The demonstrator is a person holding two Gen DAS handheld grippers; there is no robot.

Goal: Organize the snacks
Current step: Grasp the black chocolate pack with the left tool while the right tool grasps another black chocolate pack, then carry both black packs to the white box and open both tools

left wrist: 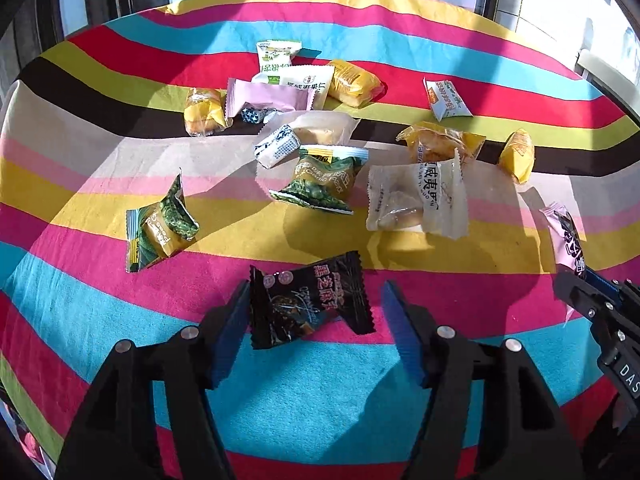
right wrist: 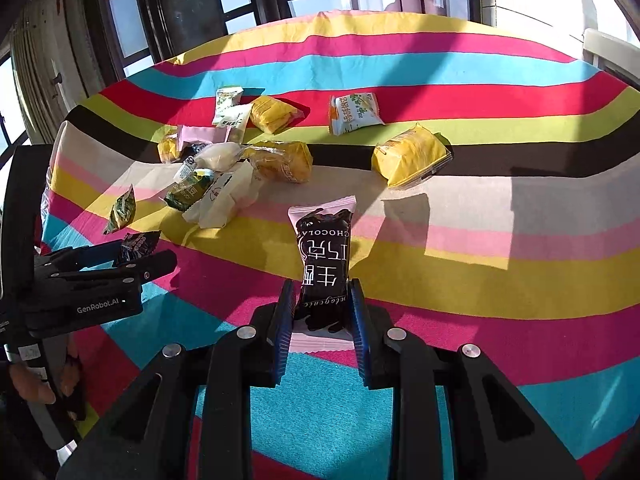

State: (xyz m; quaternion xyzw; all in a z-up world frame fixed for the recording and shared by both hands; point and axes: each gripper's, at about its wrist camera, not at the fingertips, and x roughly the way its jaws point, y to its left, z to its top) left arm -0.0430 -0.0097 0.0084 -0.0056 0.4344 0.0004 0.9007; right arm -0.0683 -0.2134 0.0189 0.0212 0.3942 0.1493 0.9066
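Many wrapped snacks lie on a striped tablecloth (left wrist: 100, 312). My left gripper (left wrist: 316, 300) is open around a black snack packet (left wrist: 308, 300), which lies between its fingers on the cloth; it also shows in the right wrist view (right wrist: 138, 245). My right gripper (right wrist: 322, 312) is shut on a pink and black chocolate packet (right wrist: 324, 256), holding its near end. That packet also shows at the right edge of the left wrist view (left wrist: 568, 240). A green snack pack (left wrist: 320, 180), another green pack (left wrist: 160, 224) and a clear pastry pack (left wrist: 416, 200) lie beyond.
Yellow cake packs (left wrist: 354, 82) (right wrist: 410, 156), white packets (left wrist: 446, 98) and a pink packet (left wrist: 268, 98) are spread across the far half of the table. Windows and dark frames (right wrist: 180, 20) stand behind the table. A hand (right wrist: 32, 388) holds the left gripper.
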